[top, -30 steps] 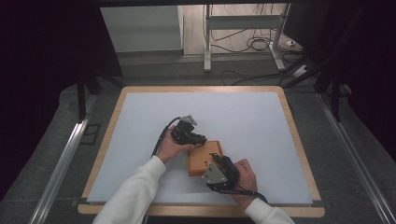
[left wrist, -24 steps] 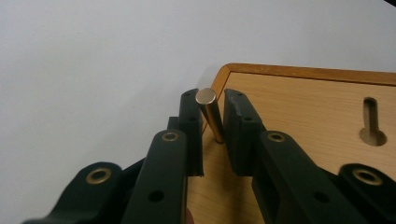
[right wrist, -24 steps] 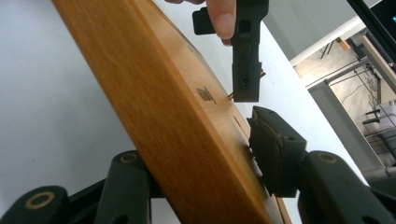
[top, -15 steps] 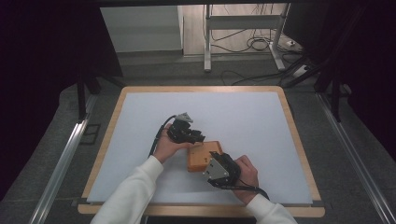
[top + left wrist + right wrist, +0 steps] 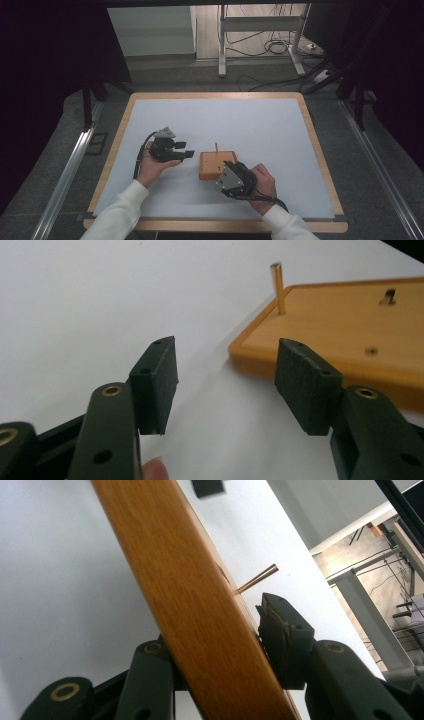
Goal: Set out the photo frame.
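One wooden block (image 5: 216, 165) is seen on one white table surface (image 5: 250, 120), with one brass pin (image 5: 277, 288) set upright in it. Two grippers are counted: the left gripper (image 5: 186, 149) and the right gripper (image 5: 226, 172).

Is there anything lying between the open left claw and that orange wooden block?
Nothing: only bare white table surface separates the left gripper from the wooden block, as the left gripper view shows.

Smooth varnished wooden block (image 5: 217, 165), shiny brass peg (image 5: 277, 288), matt white table sheet (image 5: 250, 120)
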`<state>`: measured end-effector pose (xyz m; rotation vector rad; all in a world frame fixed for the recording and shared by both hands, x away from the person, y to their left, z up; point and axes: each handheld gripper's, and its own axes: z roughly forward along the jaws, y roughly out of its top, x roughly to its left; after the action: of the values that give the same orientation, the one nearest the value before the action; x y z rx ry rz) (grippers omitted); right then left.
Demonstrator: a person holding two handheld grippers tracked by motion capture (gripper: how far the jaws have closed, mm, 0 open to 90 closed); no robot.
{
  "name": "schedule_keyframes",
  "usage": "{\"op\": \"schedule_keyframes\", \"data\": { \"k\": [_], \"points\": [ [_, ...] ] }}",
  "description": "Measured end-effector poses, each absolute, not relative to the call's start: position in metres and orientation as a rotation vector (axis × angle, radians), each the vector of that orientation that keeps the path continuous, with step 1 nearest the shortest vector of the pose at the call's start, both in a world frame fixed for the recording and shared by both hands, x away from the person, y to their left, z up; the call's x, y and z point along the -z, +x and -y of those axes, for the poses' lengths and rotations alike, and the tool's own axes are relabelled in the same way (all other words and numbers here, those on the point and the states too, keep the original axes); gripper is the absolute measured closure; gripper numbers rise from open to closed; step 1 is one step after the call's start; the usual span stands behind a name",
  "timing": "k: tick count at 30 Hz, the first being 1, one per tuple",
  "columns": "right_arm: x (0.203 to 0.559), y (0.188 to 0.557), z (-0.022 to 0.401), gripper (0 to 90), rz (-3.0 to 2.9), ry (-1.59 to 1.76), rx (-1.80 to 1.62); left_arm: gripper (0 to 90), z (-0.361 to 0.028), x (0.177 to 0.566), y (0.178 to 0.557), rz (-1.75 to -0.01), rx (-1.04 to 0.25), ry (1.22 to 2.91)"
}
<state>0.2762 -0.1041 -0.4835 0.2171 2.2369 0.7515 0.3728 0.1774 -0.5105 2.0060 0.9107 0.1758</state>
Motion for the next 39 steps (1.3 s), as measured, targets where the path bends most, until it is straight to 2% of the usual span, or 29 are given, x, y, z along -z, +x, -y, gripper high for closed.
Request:
{"op": "schedule_keyframes", "data": {
  "k": [19,31,39],
  "points": [
    [0.437,0.276,0.111,71.5,-2.41,0.237,-0.819,40.9,-0.183,0.52,0.365,-0.903,-0.193,2.057],
    [0.429,0.301,0.098,70.4,-2.46,0.279,-0.847,39.5,-0.183,0.522,0.362,-0.899,-0.2,2.07],
    [0.422,0.32,0.104,62.8,-2.433,0.364,-0.857,38.8,-0.184,0.523,0.363,-0.903,-0.201,2.068]
  ]
}}
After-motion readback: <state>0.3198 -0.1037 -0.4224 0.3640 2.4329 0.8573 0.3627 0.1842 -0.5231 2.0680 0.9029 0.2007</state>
